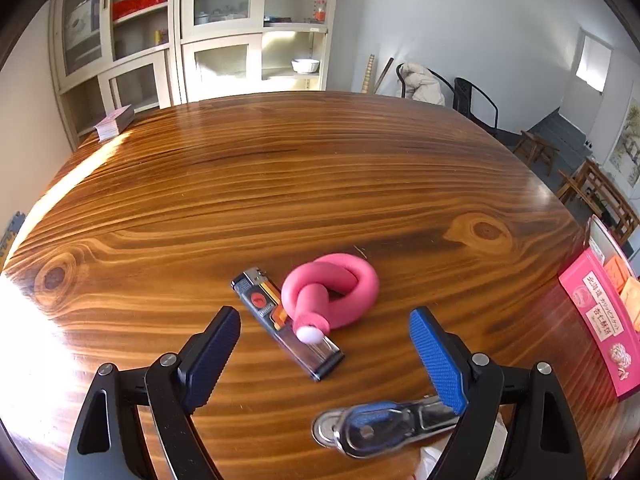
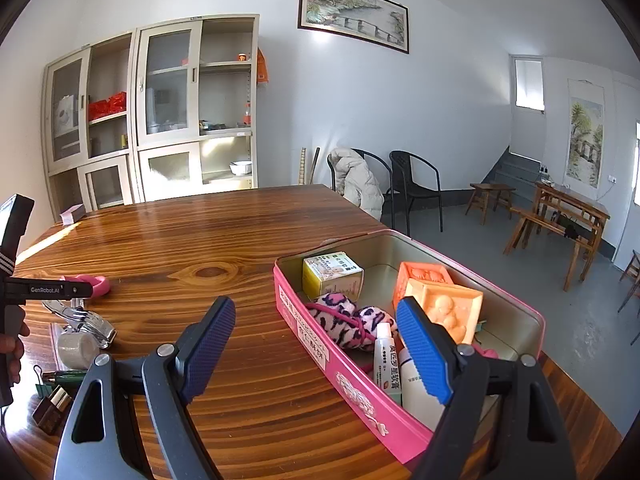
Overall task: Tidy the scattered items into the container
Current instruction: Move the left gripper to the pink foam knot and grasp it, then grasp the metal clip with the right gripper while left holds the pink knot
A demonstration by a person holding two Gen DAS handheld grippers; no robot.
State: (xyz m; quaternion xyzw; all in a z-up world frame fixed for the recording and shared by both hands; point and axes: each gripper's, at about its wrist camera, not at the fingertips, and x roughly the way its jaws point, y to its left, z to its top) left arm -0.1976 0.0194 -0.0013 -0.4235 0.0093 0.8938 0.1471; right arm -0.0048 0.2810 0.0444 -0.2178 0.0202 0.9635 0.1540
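Tongs, left [image 1: 325, 336]: spread wide, nothing between the pads, hovering over the table [image 1: 280, 184] near its front edge. Tongs, right [image 2: 316, 344]: likewise spread and empty, poised at the near end of the pink tin [image 2: 320, 344], one pad over its contents.

Items loose, your side:
- Pink foam twist [image 1: 332, 292], knotted into a loop. Likely very light, soft and springy; it should squash under the pads, so take it across the thick crossing of the knot, not a single strand.
- Lighter [image 1: 286, 320], lying flat with the foam's capped end resting on it. Hard, smooth and probably slippery; grip across its narrow sides at mid-length, and expect it to shift when you lift the foam.
- Nail clipper [image 1: 380, 428], metal with a blue inlay, closest to the front edge and partly under your right-hand pad. Thin, rigid and low-lying, so awkward to pinch off the wood.
- Tape roll [image 2: 78, 346], binder clip, green pen and a small brown bottle [image 2: 52, 408] at the near left corner in the right wrist view.

Container: pink tin, lid off, at the right edge of the table. Contents: yellow-green carton [image 2: 332, 276], two orange embossed blocks [image 2: 448, 300], leopard-print plush [image 2: 344, 320], ointment tube [image 2: 386, 356], white bottle [image 2: 420, 388]. Free floor shows along the far wall; drop light pieces there.
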